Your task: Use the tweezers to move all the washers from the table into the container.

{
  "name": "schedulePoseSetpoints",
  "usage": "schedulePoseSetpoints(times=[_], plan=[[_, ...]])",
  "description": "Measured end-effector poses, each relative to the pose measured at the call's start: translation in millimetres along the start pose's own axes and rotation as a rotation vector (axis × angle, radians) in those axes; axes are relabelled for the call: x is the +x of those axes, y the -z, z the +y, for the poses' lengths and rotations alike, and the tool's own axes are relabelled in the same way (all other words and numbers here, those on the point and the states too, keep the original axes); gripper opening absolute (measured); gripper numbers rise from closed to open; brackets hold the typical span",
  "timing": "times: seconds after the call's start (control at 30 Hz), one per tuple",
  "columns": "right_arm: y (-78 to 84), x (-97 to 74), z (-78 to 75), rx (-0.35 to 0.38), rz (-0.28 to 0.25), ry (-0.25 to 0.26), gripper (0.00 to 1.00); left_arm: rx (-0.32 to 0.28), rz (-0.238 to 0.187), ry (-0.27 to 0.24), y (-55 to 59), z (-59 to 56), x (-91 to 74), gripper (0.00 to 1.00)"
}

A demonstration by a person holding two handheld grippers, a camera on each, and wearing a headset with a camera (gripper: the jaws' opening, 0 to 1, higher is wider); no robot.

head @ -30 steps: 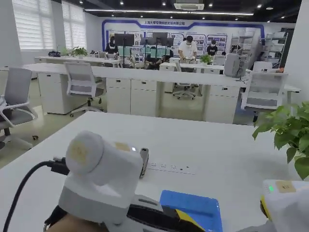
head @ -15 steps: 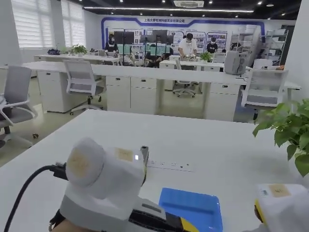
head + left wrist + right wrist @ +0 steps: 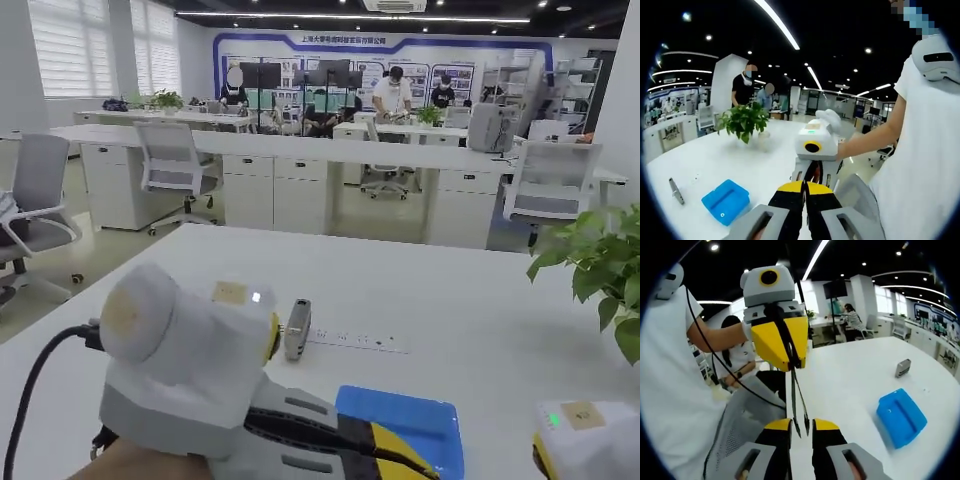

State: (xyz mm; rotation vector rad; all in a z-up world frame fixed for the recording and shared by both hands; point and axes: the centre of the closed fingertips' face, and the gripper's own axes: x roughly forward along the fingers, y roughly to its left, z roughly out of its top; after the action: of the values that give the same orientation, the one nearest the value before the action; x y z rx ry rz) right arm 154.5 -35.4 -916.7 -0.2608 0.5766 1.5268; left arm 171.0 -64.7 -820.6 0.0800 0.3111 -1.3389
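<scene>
The room is lit bright and even by ceiling strip lights [image 3: 350, 17], plus daylight through the blinds [image 3: 70, 45]. The white tabletop [image 3: 420, 290] is a bit washed out and shadows are barely cast. Both gripper views are bent hard at the edges, ceilings [image 3: 840, 30] rendered dark.

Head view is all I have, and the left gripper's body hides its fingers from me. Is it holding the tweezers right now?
Observer: Yes. In the right gripper view the left gripper is shut on the tweezers, which stick out past its yellow fingers.
Operator: Where do the tweezer tips sit?
Observer: Between the right gripper's own fingers, which stand apart and have not closed on them.
Operator: So the two grippers face each other?
Observer: Yes. The left gripper view has the right gripper straight ahead, just beyond its own shut fingers.
</scene>
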Motion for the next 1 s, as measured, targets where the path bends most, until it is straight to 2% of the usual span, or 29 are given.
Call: schedulePoseSetpoints(times=[0.2, 0.27, 0.4, 0.5, 0.8, 0.87, 0.93, 1.0], plan=[[0.0, 0.7, 1.9, 0.007, -0.008, -0.010, 0.05, -0.022, -0.010, 0.000, 1.9, -0.2, -4.4, 0.00], [4.2, 0.5, -0.9, -0.028, 0.018, 0.012, 0.04, -0.016, 0.004, -0.006, 5.4, 0.1, -6.0, 0.00], [9.0, -1.1, -3.7, -0.045, 0.052, 0.029, 0.03, -0.022, 0.035, -0.014, 11.9, 0.1, -9.5, 0.00], [14.3, -3.1, -8.4, -0.075, 0.088, 0.053, 0.03, -0.022, 0.072, -0.030, 19.7, 3.2, -14.0, 0.00], [28.1, -5.9, -16.7, -0.129, 0.176, 0.084, 0.03, -0.016, 0.184, -0.052, 46.3, 6.4, -16.3, 0.00], [31.7, -6.5, -19.6, -0.144, 0.198, 0.094, 0.03, -0.009, 0.215, -0.065, 52.9, 9.3, -16.8, 0.00], [35.6, -7.4, -23.5, -0.157, 0.219, 0.104, 0.03, 0.003, 0.267, -0.087, 64.0, 14.0, -17.1, 0.00], [38.7, -7.9, -27.0, -0.166, 0.235, 0.114, 0.03, 0.014, 0.294, -0.092, 72.7, 15.9, -15.5, 0.00]])
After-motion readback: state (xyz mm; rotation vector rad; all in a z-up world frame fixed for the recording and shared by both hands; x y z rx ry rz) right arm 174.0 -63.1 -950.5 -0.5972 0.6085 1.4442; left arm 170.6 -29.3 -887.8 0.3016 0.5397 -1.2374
